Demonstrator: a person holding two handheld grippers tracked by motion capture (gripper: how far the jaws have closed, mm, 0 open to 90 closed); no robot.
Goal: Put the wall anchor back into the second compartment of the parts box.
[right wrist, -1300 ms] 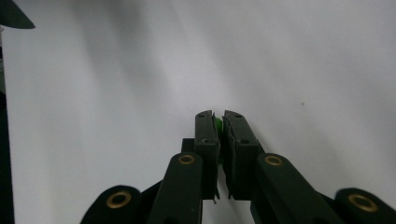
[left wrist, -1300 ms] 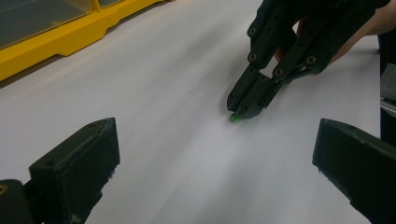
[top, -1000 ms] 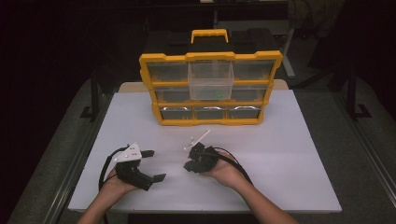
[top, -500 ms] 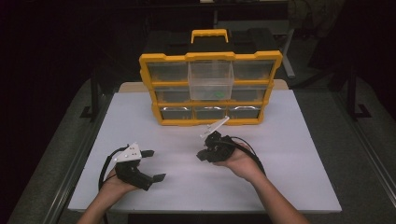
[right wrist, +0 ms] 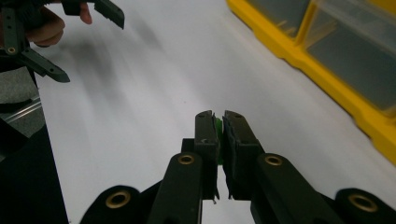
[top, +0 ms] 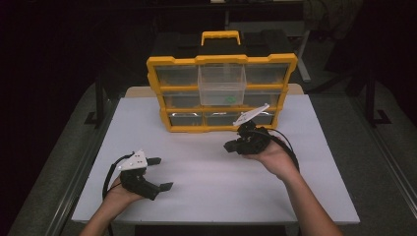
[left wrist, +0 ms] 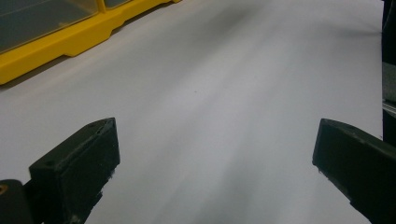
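Yellow drawer cabinet (top: 221, 93) stands at the back of the white desk (top: 211, 167), one clear drawer (top: 222, 84) pulled out. The right gripper (right wrist: 217, 130) has its fingers closed on a small green piece (right wrist: 218, 133). The left gripper (top: 156, 173) rests low with fingers spread wide.

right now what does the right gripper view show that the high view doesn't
Right gripper view alone: a small green piece pinched between the right gripper's closed jaws. High view alone: the whole yellow organizer with its black handle-topped back, one clear drawer pulled out, and a green item in the drawer below. Both: the white table, the organizer's yellow frame and the open left gripper.
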